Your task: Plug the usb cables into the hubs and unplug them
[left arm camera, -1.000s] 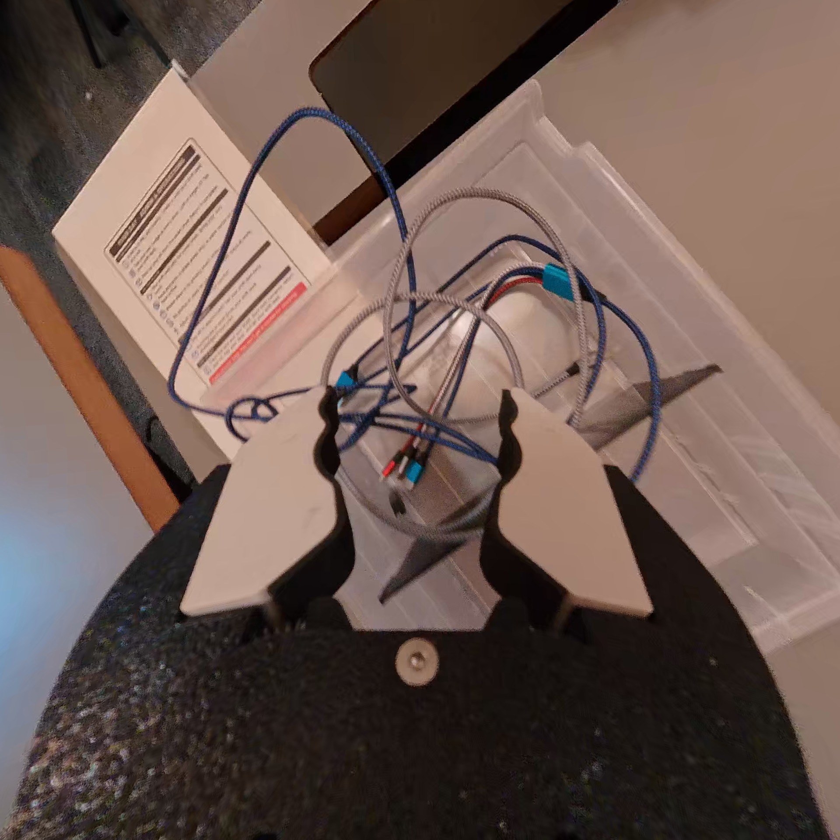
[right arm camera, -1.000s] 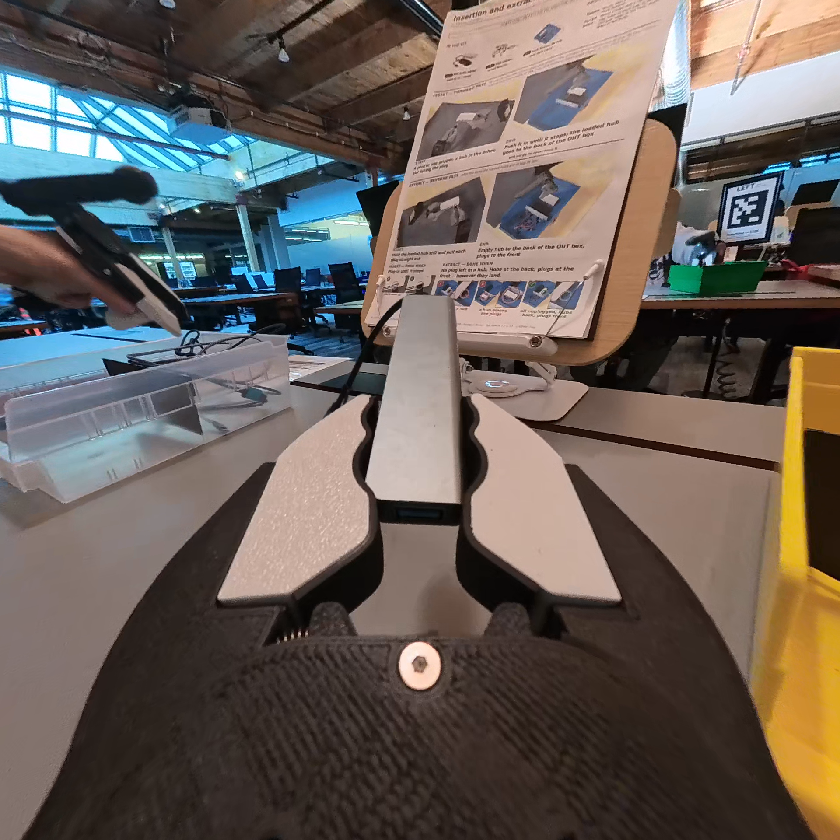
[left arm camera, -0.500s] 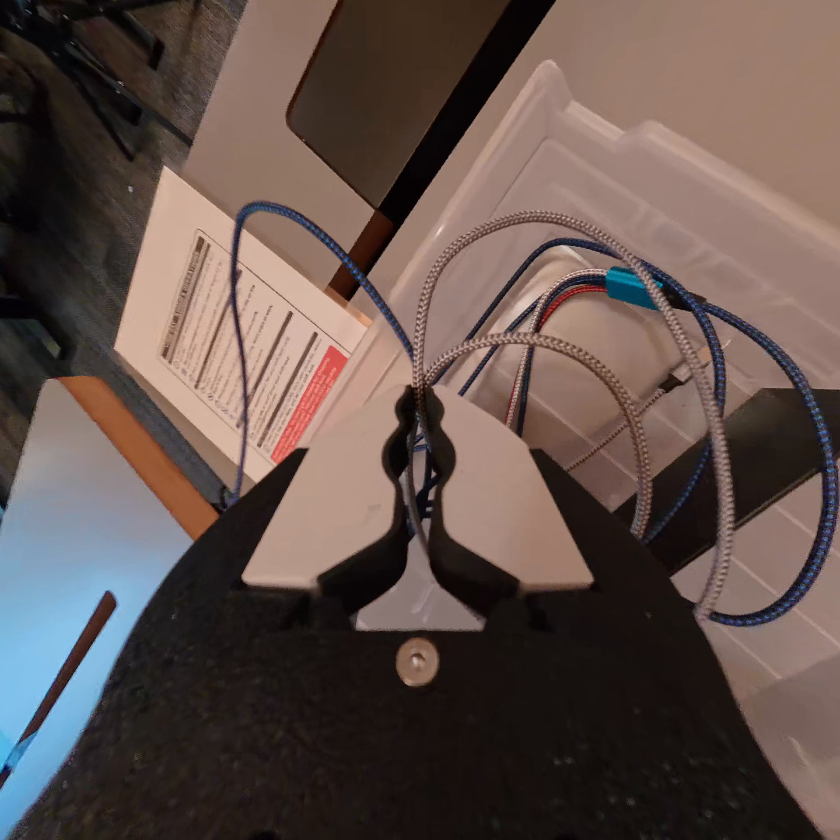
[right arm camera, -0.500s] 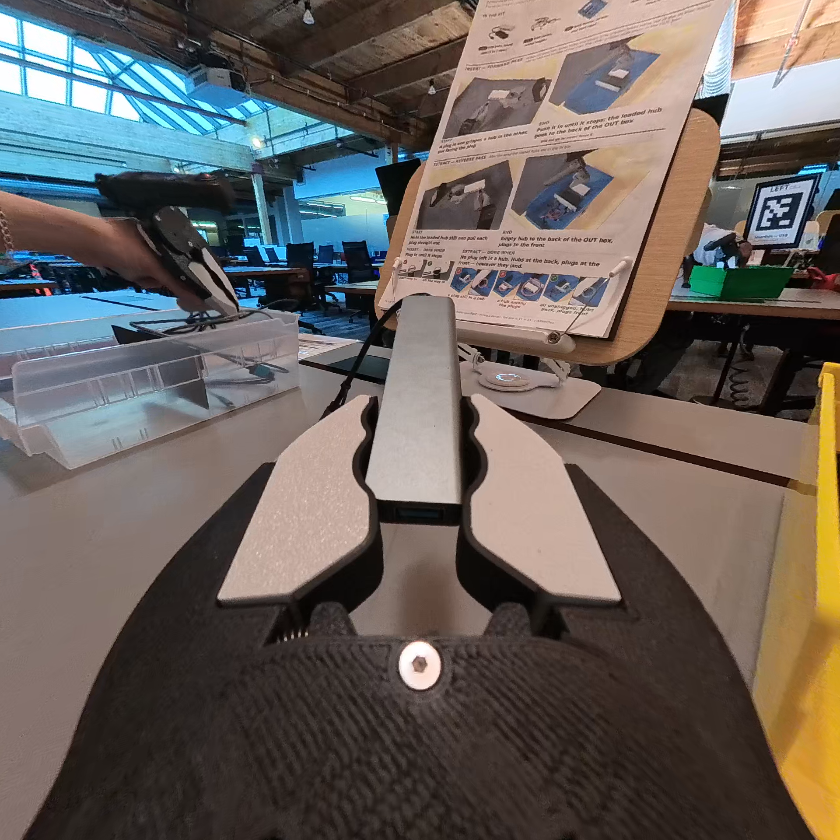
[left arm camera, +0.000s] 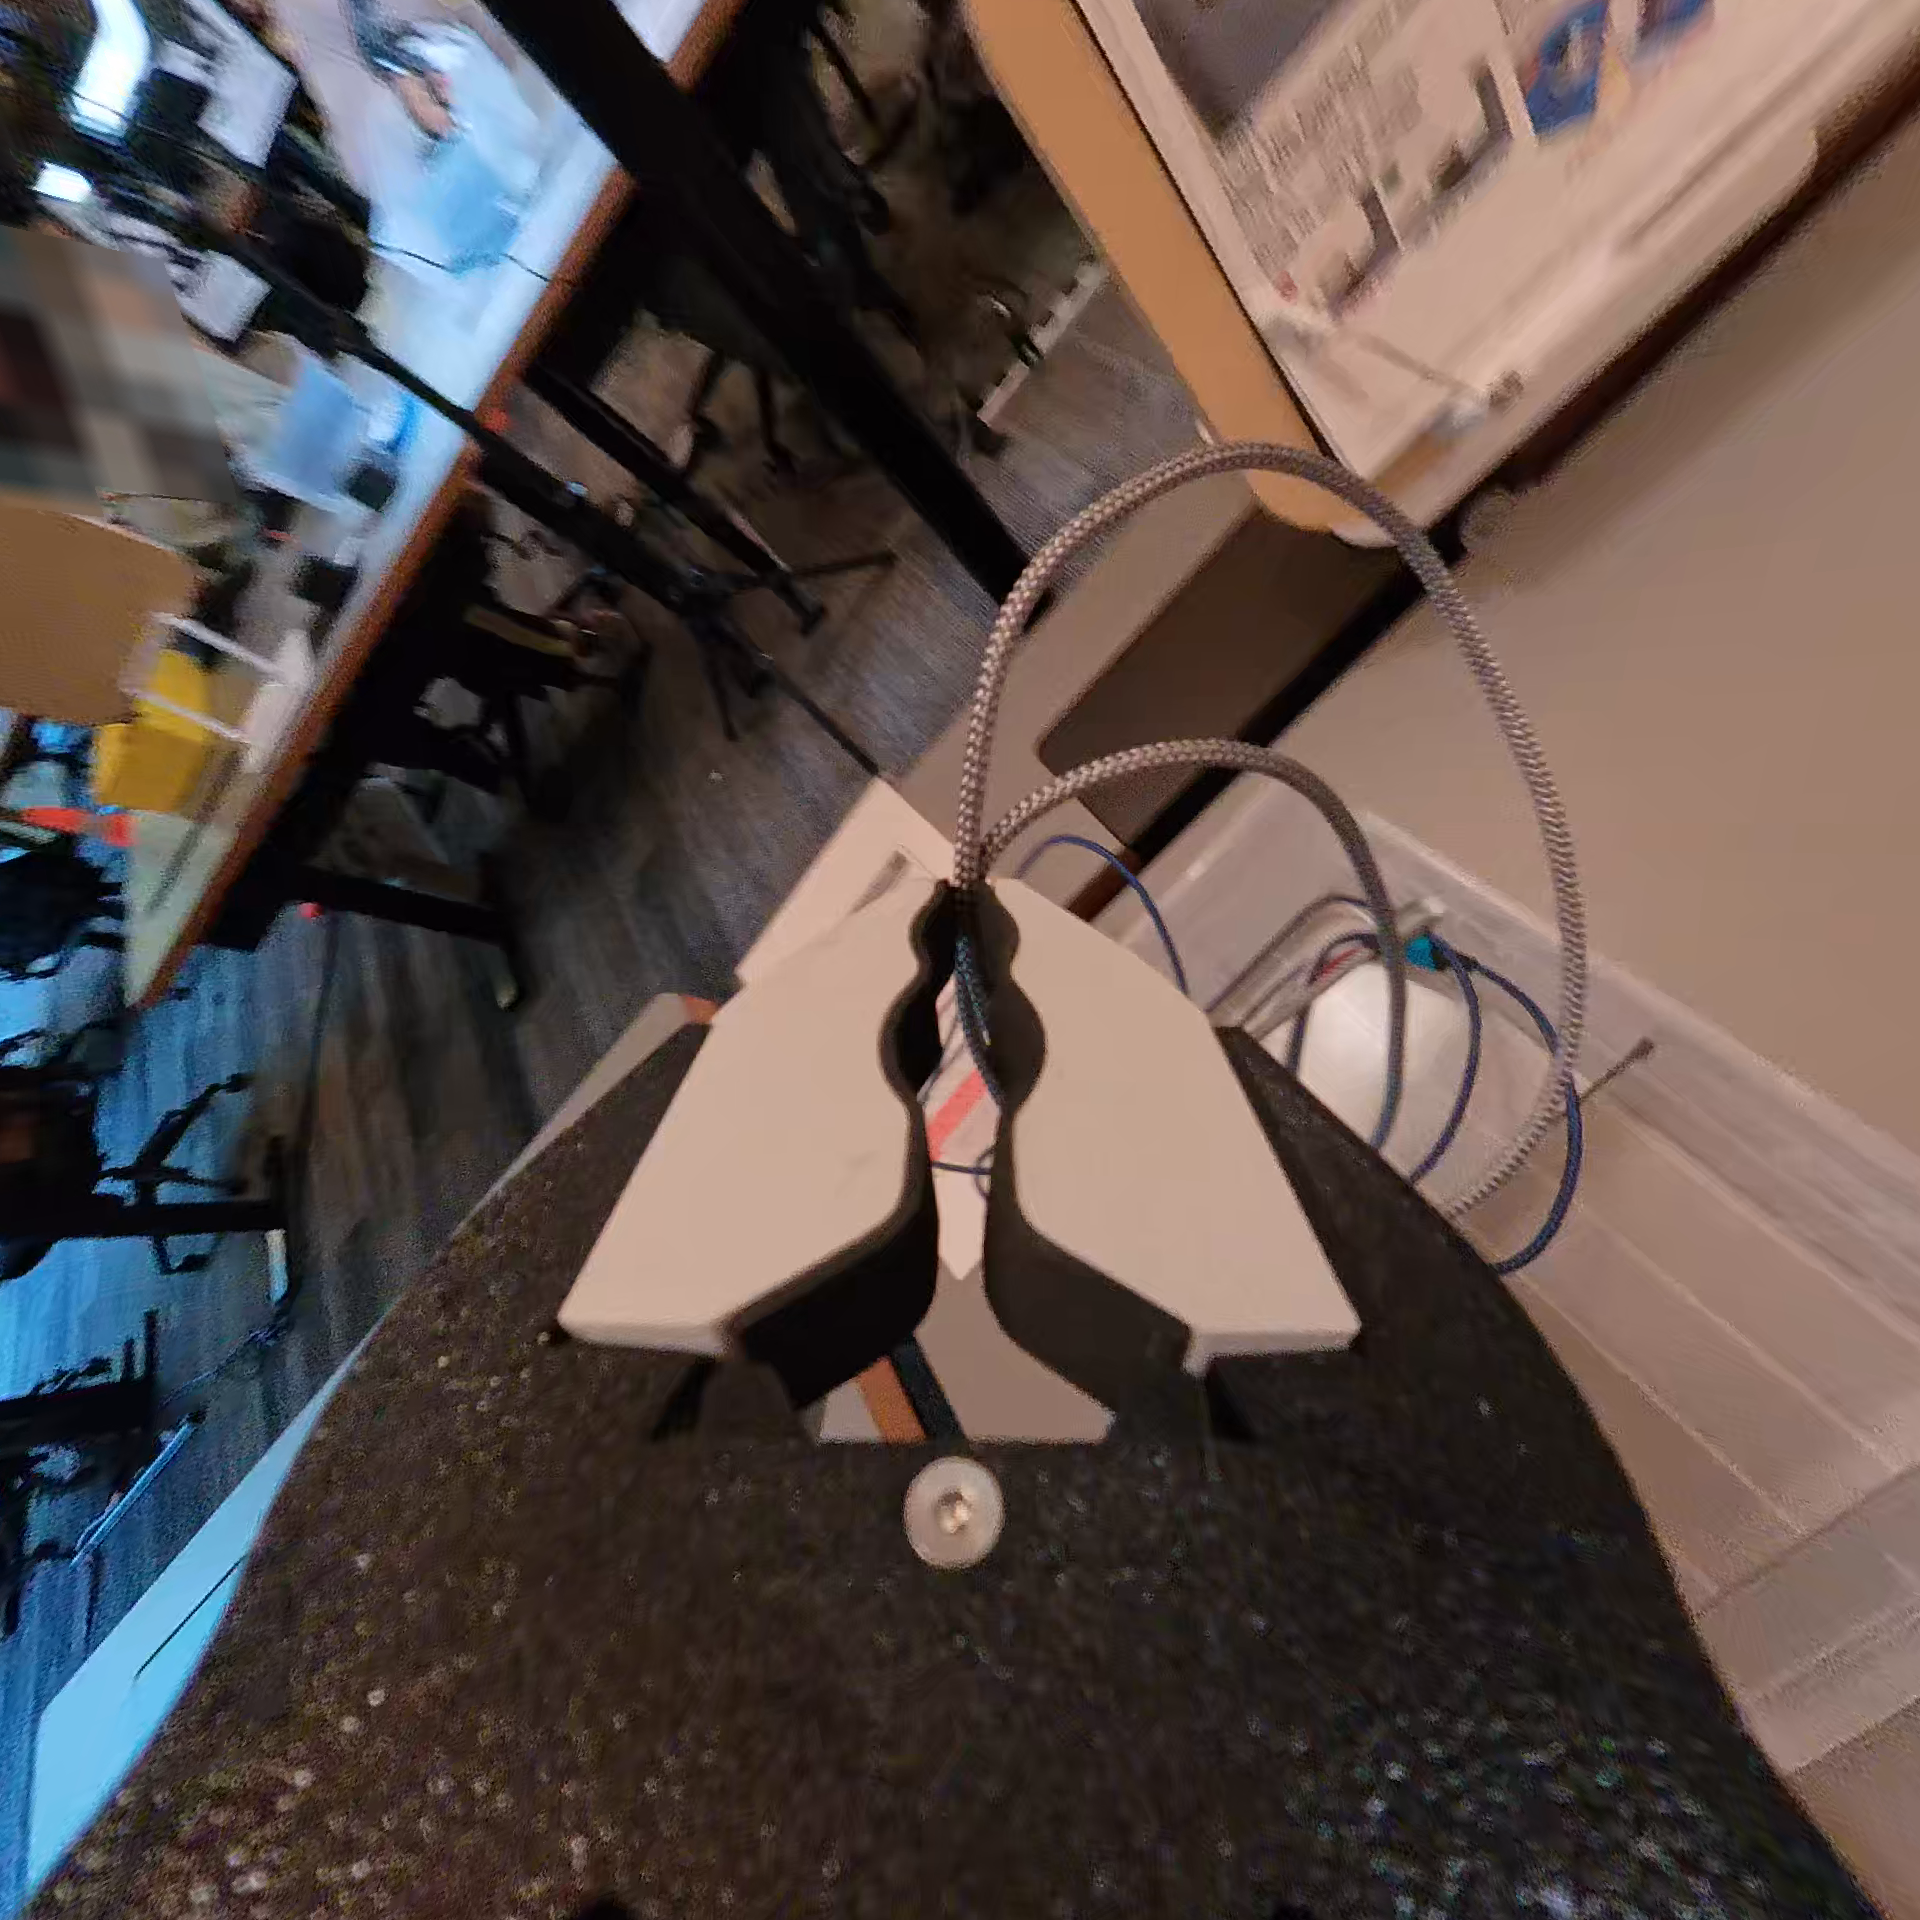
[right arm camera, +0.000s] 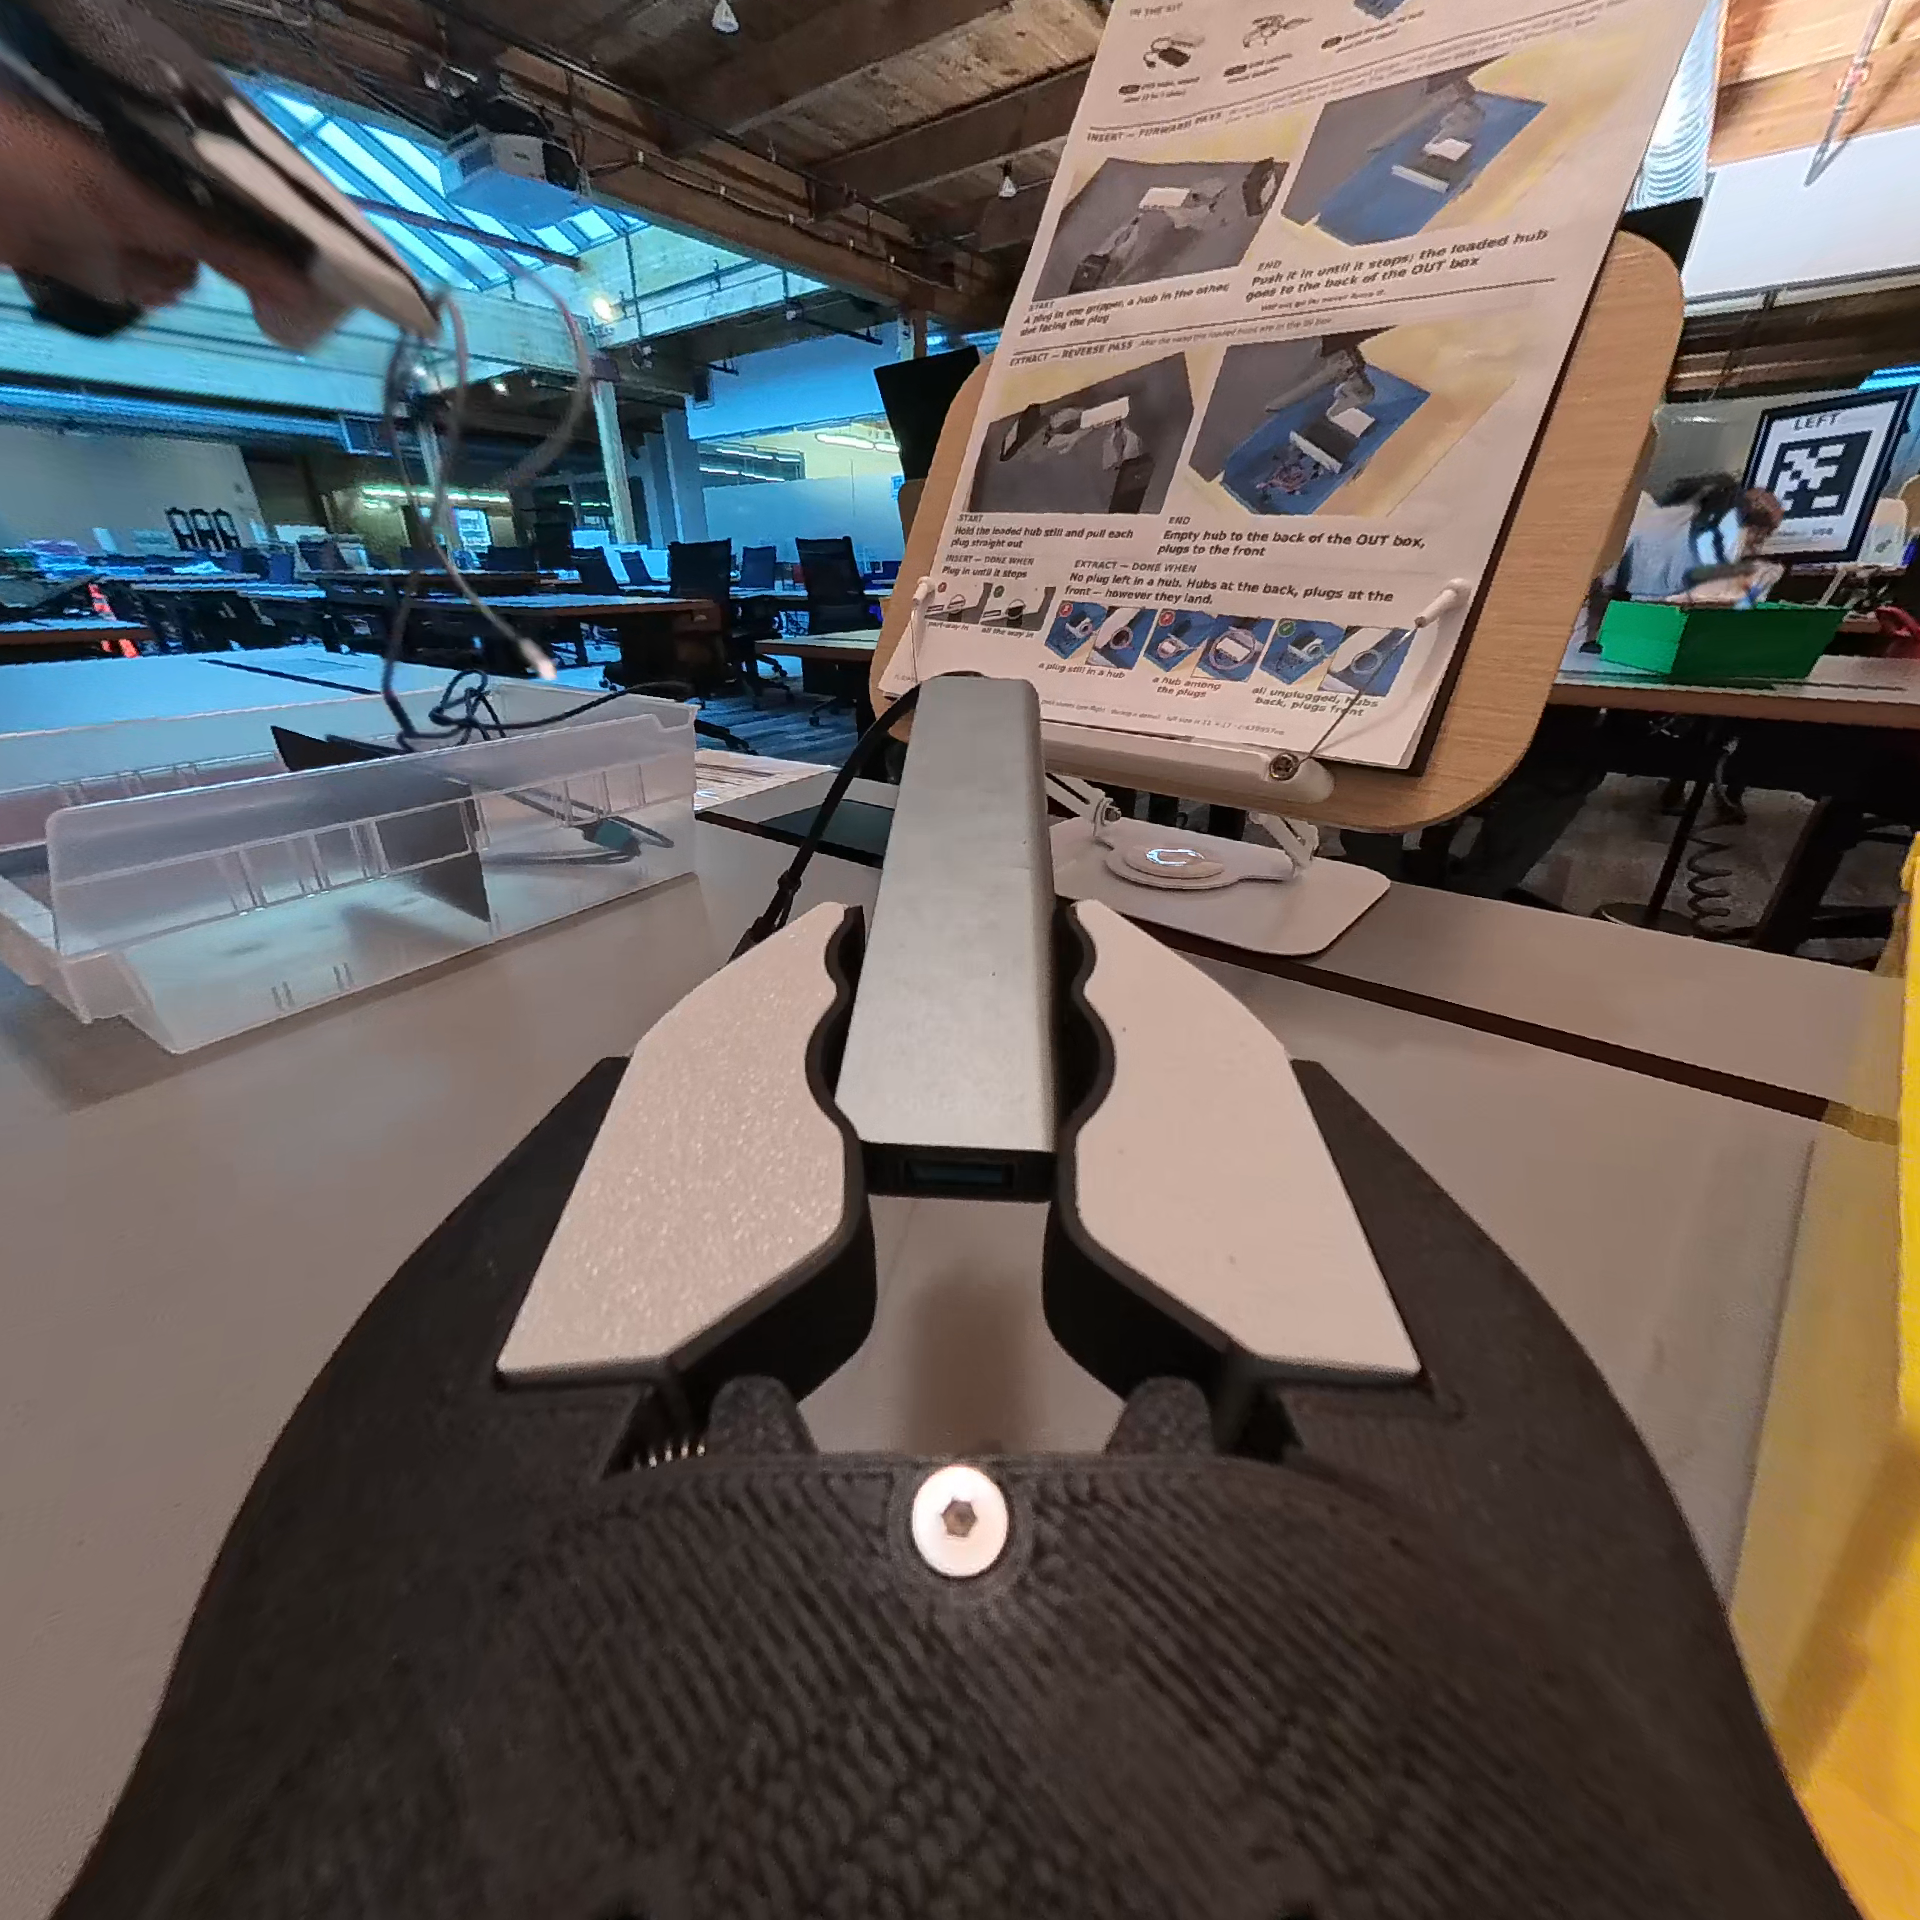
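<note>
Grey table [right arm camera: 312, 1122] carries a clear plastic bin [right arm camera: 343, 862] at left w/ blue cables [left arm camera: 1455, 1049] lying inside, and an instruction sheet on a wooden stand [right arm camera: 1299, 416] behind. Right gripper [right arm camera: 961, 935] has jaws clamped on a grey usb hub [right arm camera: 961, 883], port end facing the cam. Left gripper [left arm camera: 961, 904], raised above the bin, has jaws pinched narrow on a grey braided cable [left arm camera: 1455, 582] that loops up; its plug [right arm camera: 540, 660] prob. dangles free, blurred.

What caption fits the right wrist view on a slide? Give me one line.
Right gripper clamps a grey USB hub above the table while the left gripper lifts a cable from the clear bin.
</note>
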`<state>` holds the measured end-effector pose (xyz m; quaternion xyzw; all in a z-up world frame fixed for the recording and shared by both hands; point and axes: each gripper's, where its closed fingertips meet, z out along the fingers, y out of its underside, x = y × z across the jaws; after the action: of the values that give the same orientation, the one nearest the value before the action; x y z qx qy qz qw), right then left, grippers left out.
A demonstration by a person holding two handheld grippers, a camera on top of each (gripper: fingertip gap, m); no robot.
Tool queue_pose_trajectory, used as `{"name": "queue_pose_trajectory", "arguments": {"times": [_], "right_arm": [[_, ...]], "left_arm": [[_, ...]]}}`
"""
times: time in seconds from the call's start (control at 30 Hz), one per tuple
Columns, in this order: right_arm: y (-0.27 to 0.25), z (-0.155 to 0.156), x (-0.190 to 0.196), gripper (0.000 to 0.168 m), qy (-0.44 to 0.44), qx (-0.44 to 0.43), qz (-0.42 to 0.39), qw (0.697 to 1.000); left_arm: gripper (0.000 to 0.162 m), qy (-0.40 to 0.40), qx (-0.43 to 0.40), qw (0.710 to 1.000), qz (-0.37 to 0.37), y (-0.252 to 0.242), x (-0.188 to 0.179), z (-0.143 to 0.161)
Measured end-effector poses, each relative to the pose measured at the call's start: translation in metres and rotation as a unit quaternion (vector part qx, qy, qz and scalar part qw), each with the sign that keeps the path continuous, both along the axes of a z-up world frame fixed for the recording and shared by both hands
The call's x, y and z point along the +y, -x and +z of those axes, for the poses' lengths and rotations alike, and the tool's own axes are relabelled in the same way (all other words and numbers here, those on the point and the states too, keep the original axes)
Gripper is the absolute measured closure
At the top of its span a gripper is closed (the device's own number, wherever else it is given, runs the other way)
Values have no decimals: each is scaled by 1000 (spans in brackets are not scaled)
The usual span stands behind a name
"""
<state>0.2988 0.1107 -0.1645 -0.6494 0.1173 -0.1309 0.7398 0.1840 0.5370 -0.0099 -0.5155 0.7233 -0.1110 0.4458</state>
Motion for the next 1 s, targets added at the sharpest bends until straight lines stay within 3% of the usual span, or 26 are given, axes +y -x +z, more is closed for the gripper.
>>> {"name": "queue_pose_trajectory", "arguments": {"times": [0.1,0.23,0.3,0.37,0.43,0.57,0.7,0.77,0.87,1.0], "right_arm": [[-1,-1,0,133,1,6,0,1000],[-2,-1,-1,133,-1,11,-1,1000],[-4,0,-2,133,-6,17,-2,1000],[-8,0,-5,133,-13,25,-7,1000],[-13,3,-10,133,-22,22,-22,999],[-25,5,-22,133,-30,26,-41,998],[-32,5,-27,133,-36,39,-45,998],[-32,3,-27,133,-33,40,-43,998],[-28,4,-24,133,-30,35,-35,998],[-25,3,-20,133,-22,29,-27,999]], "left_arm": [[159,-20,-73,997,27,14,-5,69],[159,-14,-170,985,28,34,-42,153],[159,29,-174,984,2,38,-79,169],[160,90,-157,983,-13,38,-119,163],[160,170,-103,980,-3,37,-159,131],[159,315,22,949,-19,43,-247,29],[159,423,65,904,-28,42,-297,-77],[159,466,67,882,9,42,-297,-122],[159,410,64,904,102,56,-262,-180],[149,359,86,917,150,87,-246,-216]]}}
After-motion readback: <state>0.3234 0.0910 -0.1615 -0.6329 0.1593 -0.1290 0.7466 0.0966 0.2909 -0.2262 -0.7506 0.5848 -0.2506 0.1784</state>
